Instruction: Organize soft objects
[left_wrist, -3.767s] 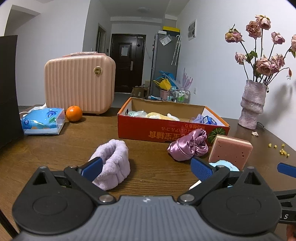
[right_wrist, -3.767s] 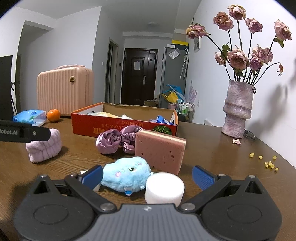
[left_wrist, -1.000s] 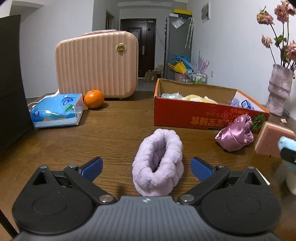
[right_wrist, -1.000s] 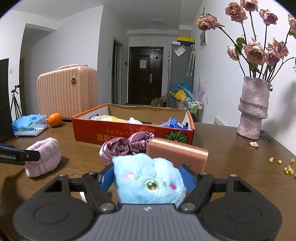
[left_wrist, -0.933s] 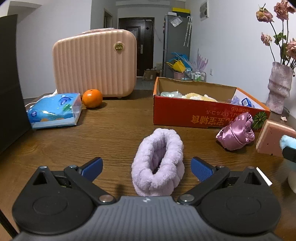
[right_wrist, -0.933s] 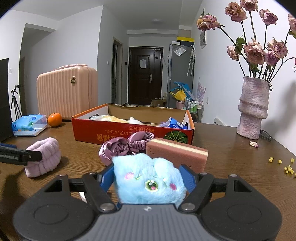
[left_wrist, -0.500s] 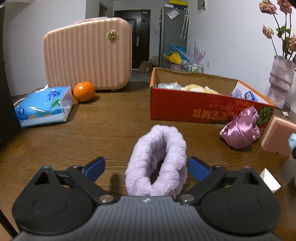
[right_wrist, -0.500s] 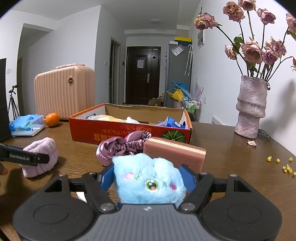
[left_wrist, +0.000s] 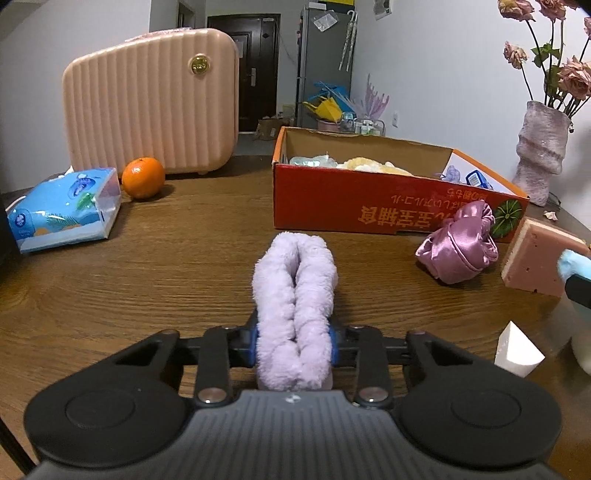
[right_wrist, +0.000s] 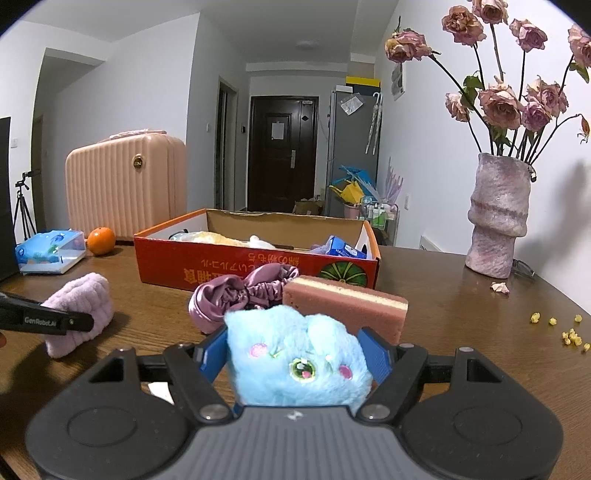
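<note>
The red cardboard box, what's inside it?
Inside the red cardboard box: a yellow fluffy thing, something white, a blue packet. Its front wall hides the bottom.

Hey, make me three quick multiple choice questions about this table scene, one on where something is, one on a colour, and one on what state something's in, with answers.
1. Where is the orange?
A. inside the red box
B. on the table between the tissue pack and the pink suitcase
C. beside the vase

2. What colour is the plush toy in the right gripper?
A. light blue
B. yellow
C. green

3. What state is the fluffy lilac headband in?
A. lying loose in an open ring
B. already in the box
C. squeezed flat between the pads of the left gripper

Answers: 1 B, the orange sits on the wood by the tissue pack, in front of the suitcase. 2 A, its fur is pale blue with pink cheeks. 3 C, its two sides are pressed together in the closed jaws.
</note>
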